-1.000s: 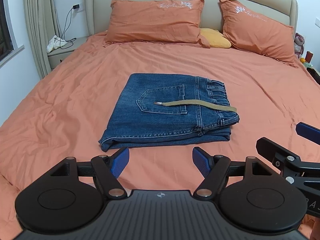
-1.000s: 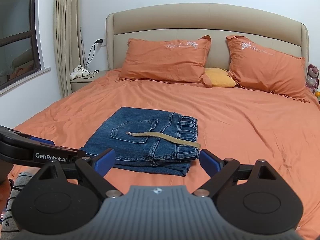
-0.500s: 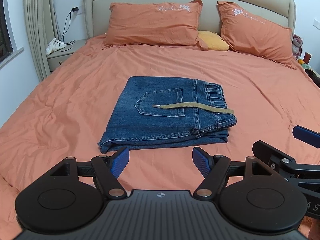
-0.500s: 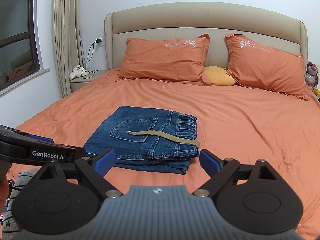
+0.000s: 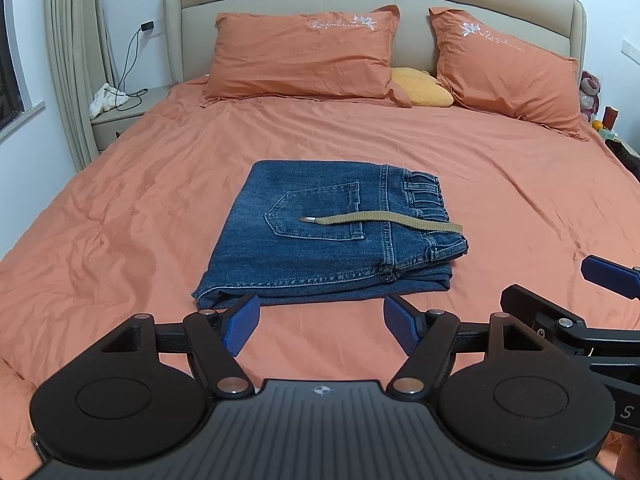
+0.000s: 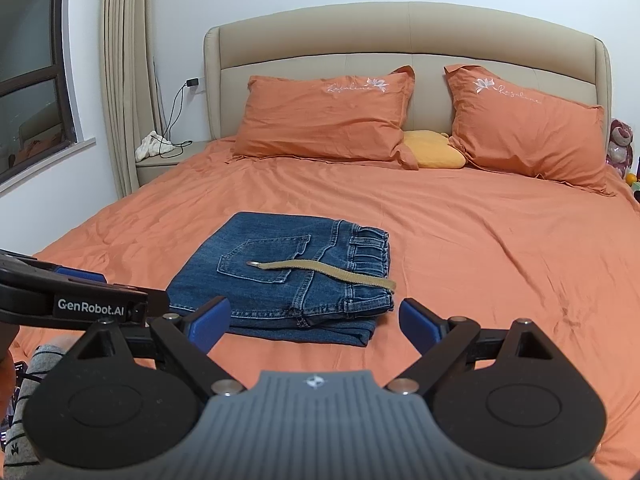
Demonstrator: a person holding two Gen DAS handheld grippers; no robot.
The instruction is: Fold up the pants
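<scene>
Blue denim pants (image 5: pixel 320 232) (image 6: pixel 288 280) lie folded into a compact stack in the middle of the orange bed, back pocket up, waistband to the right. A khaki belt strap (image 5: pixel 380 222) (image 6: pixel 324 270) rests across the top. My left gripper (image 5: pixel 320 324) hovers open just in front of the stack's near edge, holding nothing. My right gripper (image 6: pixel 314 322) is open and empty too, near the stack's front right corner. In the left wrist view the right gripper's blue fingertip (image 5: pixel 608 276) shows at the far right; the left tool's black body (image 6: pixel 72 300) crosses the right wrist view at left.
Orange bedsheet (image 5: pixel 120 220) with wrinkles spreads all around the pants. Two orange pillows (image 5: pixel 304 56) and a yellow cushion (image 5: pixel 420 88) lean on the beige headboard (image 6: pixel 400 36). A nightstand (image 5: pixel 116 116) with a cloth and cable stands at the back left beside curtains. A striped sleeve (image 6: pixel 28 400) shows at lower left.
Both grippers have pulled back and risen slightly from the pants, so more of the headboard shows. The folded pants have stayed where they were. Both pairs of fingers remain open.
</scene>
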